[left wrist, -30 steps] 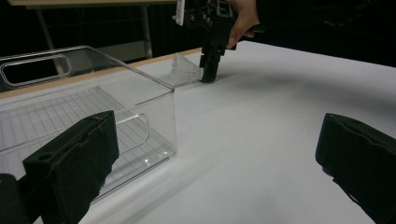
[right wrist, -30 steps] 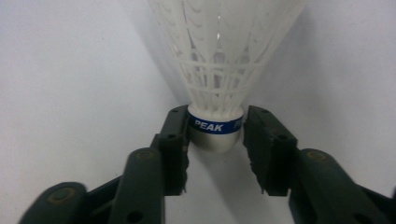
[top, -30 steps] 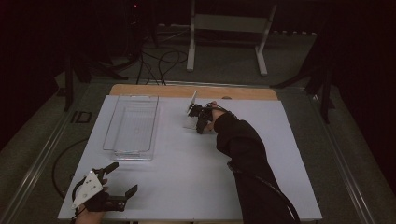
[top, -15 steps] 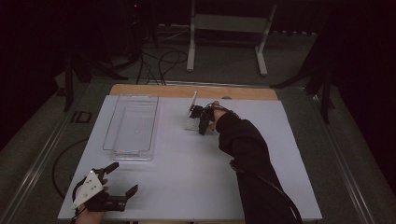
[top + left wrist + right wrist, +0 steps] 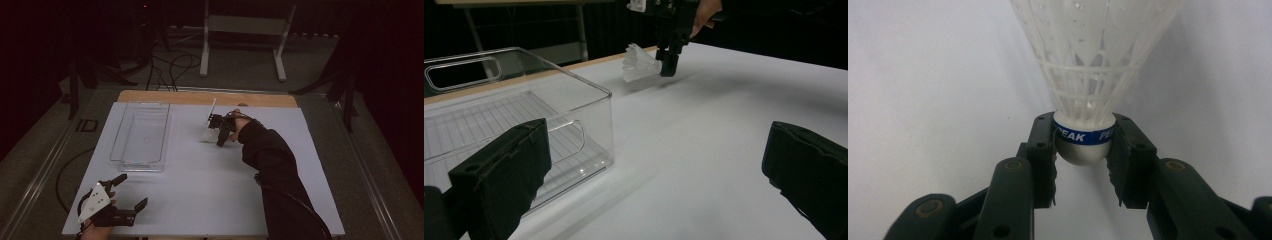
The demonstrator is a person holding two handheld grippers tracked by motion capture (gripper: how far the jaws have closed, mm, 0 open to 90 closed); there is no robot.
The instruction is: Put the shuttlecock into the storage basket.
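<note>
One white counter [image 5: 200,195] is seen in the high view, and on its left half one clear plastic bin [image 5: 141,135] is set, empty, with a cut-out handle at its end wall. Toward the far middle of the counter, well apart from the bin, one white plastic shuttlecock [image 5: 1091,75] is found, its skirt pointing away from the right gripper [image 5: 1083,165] and its rounded cork end, ringed by a blue band, held between the jaws. The jaws are drawn in narrow against both sides of the cork, so the shuttlecock is judged to be gripped; whether it rests on the surface or is just lifted cannot be told. The step in hand is taken to be the pick-up of the shuttlecock. The next move is judged to call for a lift clear of the counter and a carry leftward over the bin's rim, with the grip kept firm on the slippery cork. The left gripper [image 5: 131,192] is held idle at the near left corner, its jaws spread wide and empty.
</note>
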